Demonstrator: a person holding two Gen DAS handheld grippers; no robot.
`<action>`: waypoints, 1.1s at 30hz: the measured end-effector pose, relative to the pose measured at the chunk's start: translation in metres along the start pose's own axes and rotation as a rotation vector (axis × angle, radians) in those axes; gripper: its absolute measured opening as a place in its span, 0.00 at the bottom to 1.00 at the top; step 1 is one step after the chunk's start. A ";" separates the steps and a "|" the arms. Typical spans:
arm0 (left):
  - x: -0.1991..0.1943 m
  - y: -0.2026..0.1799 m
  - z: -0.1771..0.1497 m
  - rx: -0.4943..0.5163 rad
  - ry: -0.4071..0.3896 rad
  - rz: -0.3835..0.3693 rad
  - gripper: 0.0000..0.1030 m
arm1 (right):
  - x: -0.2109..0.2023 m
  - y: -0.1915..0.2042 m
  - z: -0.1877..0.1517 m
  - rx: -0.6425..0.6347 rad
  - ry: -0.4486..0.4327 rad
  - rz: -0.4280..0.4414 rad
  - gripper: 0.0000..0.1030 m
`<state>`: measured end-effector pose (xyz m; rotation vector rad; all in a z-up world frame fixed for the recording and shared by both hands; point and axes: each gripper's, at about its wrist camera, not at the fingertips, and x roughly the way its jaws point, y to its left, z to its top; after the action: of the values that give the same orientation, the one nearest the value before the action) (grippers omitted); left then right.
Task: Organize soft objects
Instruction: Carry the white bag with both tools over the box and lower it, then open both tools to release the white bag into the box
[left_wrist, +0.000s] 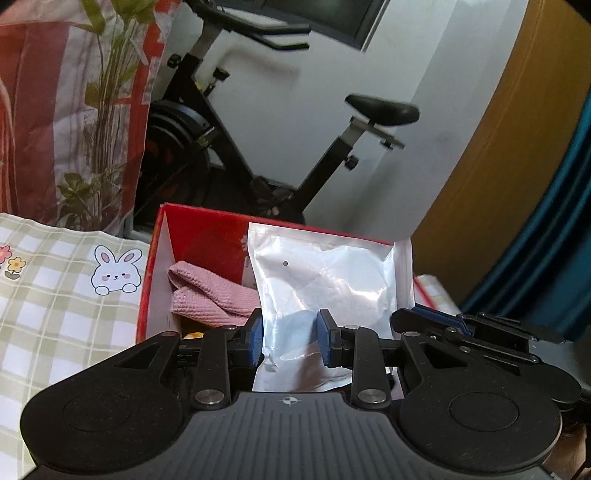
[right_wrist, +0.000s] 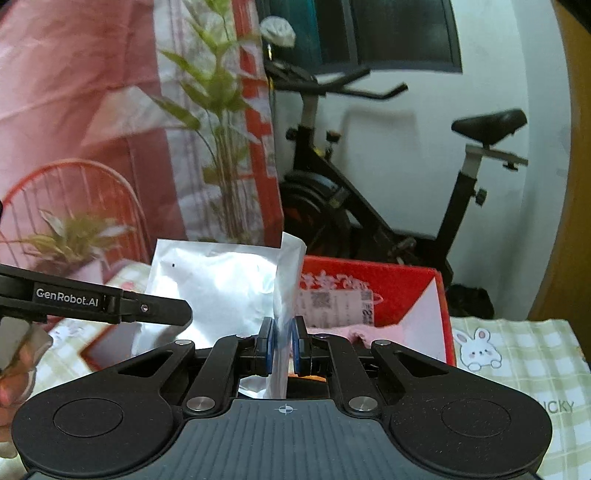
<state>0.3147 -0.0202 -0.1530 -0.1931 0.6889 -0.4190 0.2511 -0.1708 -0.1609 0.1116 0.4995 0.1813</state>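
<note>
- right hand-held gripper (right_wrist: 283, 345) pinching the edge of the white plastic pouch (right_wrist: 221, 284), held upright over the red box (right_wrist: 406, 291).
- left hand-held gripper (left_wrist: 290, 338) spread, the pouch's lower part between its pads.
- pink knitted cloth (left_wrist: 210, 299) lies inside the box, ahead-left of the left gripper.

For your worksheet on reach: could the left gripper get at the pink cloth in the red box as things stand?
Probably not directly: the left gripper straddles the white pouch, which stands beside the pink cloth in the red box.
</note>
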 end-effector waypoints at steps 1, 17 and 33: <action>0.005 0.001 0.000 0.004 0.013 0.006 0.30 | 0.006 -0.001 -0.001 0.001 0.015 -0.005 0.09; 0.041 0.004 -0.011 0.072 0.132 0.055 0.39 | 0.049 -0.017 -0.028 -0.024 0.157 -0.080 0.14; -0.007 -0.018 -0.008 0.202 0.013 0.166 0.96 | 0.013 -0.022 -0.022 -0.030 0.094 -0.159 0.90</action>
<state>0.2991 -0.0340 -0.1497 0.0576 0.6656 -0.3282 0.2551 -0.1882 -0.1899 0.0335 0.5961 0.0382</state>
